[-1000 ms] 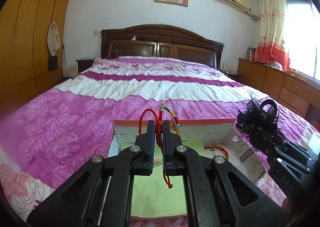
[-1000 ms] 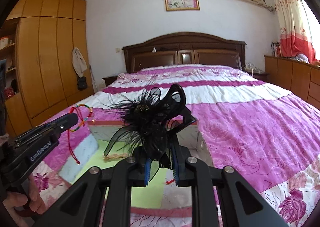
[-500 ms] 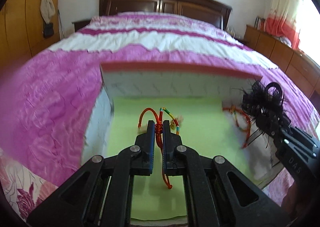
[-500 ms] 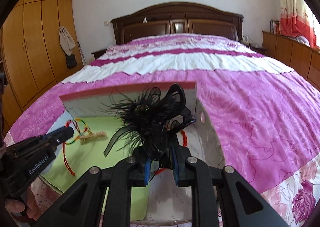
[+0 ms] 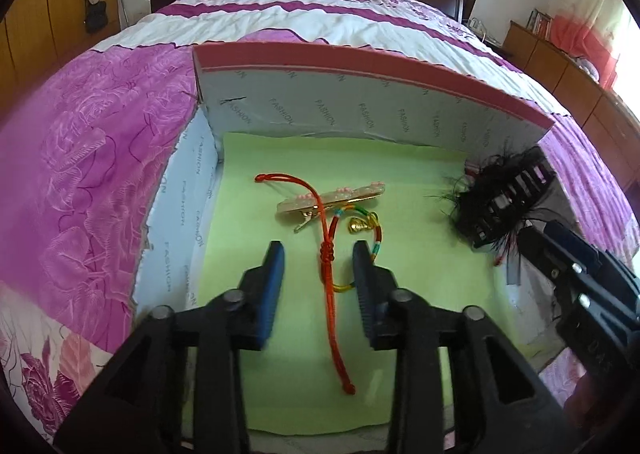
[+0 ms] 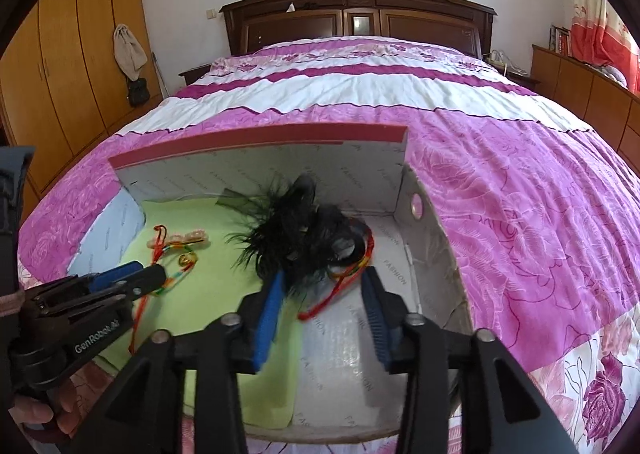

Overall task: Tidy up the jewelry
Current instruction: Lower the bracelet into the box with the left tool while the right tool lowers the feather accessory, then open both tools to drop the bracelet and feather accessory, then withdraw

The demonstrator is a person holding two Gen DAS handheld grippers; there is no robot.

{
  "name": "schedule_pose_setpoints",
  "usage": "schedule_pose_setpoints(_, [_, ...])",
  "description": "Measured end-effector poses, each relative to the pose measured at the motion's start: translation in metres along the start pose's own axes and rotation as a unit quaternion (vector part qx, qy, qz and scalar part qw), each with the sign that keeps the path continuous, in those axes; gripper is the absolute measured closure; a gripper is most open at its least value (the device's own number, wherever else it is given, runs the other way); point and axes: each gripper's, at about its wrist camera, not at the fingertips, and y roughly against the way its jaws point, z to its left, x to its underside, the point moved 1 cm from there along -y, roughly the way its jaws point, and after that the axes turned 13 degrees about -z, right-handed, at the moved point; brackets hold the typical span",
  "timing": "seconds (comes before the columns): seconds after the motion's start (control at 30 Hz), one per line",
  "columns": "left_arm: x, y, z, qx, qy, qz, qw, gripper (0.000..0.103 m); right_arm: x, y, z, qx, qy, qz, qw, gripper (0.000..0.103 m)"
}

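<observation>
An open cardboard box (image 5: 360,110) lined with green paper (image 5: 280,334) lies on the bed. My left gripper (image 5: 319,258) is open inside it, and the red cord bracelet (image 5: 328,274) with a gold charm lies on the paper between its fingers. A pink hair clip (image 5: 332,196) lies just beyond. My right gripper (image 6: 324,286) is open over the box's right side (image 6: 424,238). The black feather hair clip (image 6: 300,230) lies in front of it, on another red cord bracelet (image 6: 352,266). The feather clip also shows in the left wrist view (image 5: 500,198).
The box sits on a pink and white floral bedspread (image 6: 520,194). A dark wooden headboard (image 6: 360,22) is at the far end. Wooden wardrobes (image 6: 60,74) stand to the left and low drawers (image 5: 560,66) to the right.
Both grippers came down into the box and opened. The left let go of the red cord bracelet and the right let go of the black feather clip; both now lie in the box.
</observation>
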Motion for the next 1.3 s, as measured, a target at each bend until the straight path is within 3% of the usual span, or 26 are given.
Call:
schedule_pose_setpoints(0.07, [-0.001,0.005,-0.002,0.007,0.003,0.000,1.0000,0.074,-0.001,0.004,0.002,-0.004,-0.002,-0.001,1.000,0.049])
schedule_pose_setpoints(0.23, [-0.005,0.019,-0.004,0.019,0.002,-0.013,0.9997,0.073,-0.003,0.014,-0.003,-0.013,-0.028,0.000,1.000,0.049])
schedule_pose_setpoints(0.57, [-0.014,0.061,-0.008,0.050,-0.001,-0.056,0.9972,0.073,-0.011,0.053,-0.007,-0.024,-0.047,-0.041,0.998,0.047])
schedule_pose_setpoints(0.93, [-0.015,0.112,0.002,0.056,0.001,-0.107,0.9927,0.072,-0.012,0.107,-0.014,-0.044,-0.076,-0.097,0.991,0.043])
schedule_pose_setpoints(1.3, [0.002,0.141,0.009,0.060,-0.013,-0.097,0.9934,0.071,0.002,0.143,-0.018,-0.045,-0.074,-0.101,0.991,0.042])
